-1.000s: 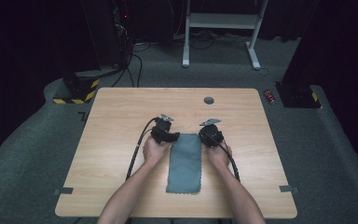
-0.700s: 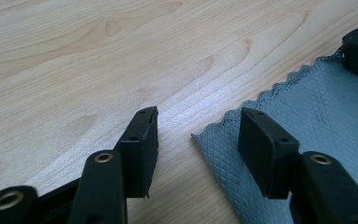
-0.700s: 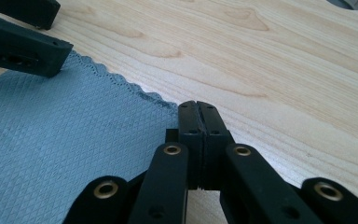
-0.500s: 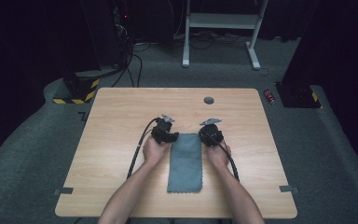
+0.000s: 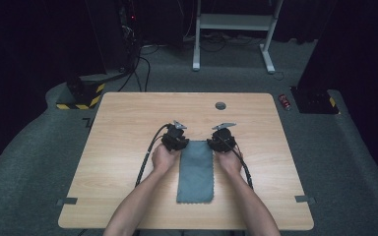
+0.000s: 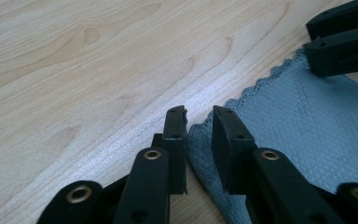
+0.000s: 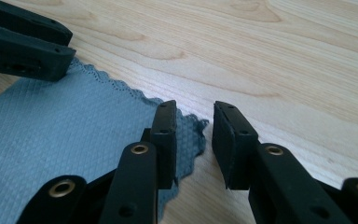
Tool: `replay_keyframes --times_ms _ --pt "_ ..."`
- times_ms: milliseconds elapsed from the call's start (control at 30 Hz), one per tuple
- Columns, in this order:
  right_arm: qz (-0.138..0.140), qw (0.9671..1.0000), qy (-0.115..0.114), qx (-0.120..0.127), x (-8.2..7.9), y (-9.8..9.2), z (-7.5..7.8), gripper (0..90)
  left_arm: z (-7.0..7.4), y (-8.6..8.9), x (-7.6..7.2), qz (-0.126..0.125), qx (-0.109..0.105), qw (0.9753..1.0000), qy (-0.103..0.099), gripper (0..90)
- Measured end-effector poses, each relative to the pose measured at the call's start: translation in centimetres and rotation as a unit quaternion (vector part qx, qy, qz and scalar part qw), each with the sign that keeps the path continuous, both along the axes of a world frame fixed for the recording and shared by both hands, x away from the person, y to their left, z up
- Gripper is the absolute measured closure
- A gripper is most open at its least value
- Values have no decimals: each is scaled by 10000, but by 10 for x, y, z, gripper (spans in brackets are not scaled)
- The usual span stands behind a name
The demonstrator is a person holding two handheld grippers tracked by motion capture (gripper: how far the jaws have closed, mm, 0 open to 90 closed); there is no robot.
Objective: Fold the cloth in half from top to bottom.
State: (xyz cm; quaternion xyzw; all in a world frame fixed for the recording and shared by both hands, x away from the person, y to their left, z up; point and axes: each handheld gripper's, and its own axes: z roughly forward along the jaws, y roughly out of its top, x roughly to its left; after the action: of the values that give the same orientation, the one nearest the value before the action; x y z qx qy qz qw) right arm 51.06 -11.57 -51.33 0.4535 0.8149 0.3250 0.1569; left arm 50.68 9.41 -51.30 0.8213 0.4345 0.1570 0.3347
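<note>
A grey-blue cloth (image 5: 196, 172) lies flat on the wooden table (image 5: 118, 147), its long side running away from the person. My left gripper (image 5: 175, 141) is at the cloth's far left corner and my right gripper (image 5: 221, 141) at its far right corner. In the left gripper view the left gripper (image 6: 198, 119) is open, and the scalloped corner of the cloth (image 6: 303, 121) reaches into the gap between the jaws. In the right gripper view the right gripper (image 7: 195, 112) is open too. The cloth (image 7: 65, 135) corner lies between its jaws, slightly ruffled. Each view shows the other gripper farther off.
A small round dark grommet (image 5: 220, 105) sits in the table near its far edge. Black cables (image 5: 145, 160) trail from the grippers back along the forearms. White desk legs (image 5: 231, 29) and dark equipment stand on the floor beyond the table.
</note>
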Motion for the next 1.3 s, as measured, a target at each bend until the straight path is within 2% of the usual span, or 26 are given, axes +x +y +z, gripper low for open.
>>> replay_keyframes --times_ms 67,233,333,433,667,800,833,967,1000,1100,1233,1300 --pt "45 9999 -40 -114 1 3 0 737 0 1 0 -15 -36 10000 32 774" --pt "123 9999 32 -112 -1 5 1 859 1 -1 2 -53 -115 9998 169 875" --pt "133 9998 38 -124 -1 6 2 880 3 1 6 -185 -101 9993 309 882" --pt "110 9999 95 -29 0 4 2 888 4 5 8 -226 -272 9985 416 885" --pt "95 9999 -107 83 -3 0 13 889 18 9 12 -251 -517 9976 387 885" --pt "76 9998 -165 77 1 -2 26 890 28 15 18 -92 -951 9944 458 885" --pt "107 9996 -262 72 2 -2 31 890 32 16 20 -78 -964 9943 454 885" --pt "132 9990 -414 -45 7 3 48 891 42 19 24 -34 -1050 9937 388 885" --pt "145 9988 -459 -89 9 4 52 891 48 20 26 -38 -1056 9938 343 885" --pt "121 9986 -519 -5 9 5 57 891 56 23 25 -54 -1154 9930 262 885" --pt "157 9985 -523 79 6 4 57 891 55 23 21 -134 -1051 9941 246 885" --pt "195 9984 -510 122 3 3 56 891 52 23 19 -159 -1073 9937 275 885"
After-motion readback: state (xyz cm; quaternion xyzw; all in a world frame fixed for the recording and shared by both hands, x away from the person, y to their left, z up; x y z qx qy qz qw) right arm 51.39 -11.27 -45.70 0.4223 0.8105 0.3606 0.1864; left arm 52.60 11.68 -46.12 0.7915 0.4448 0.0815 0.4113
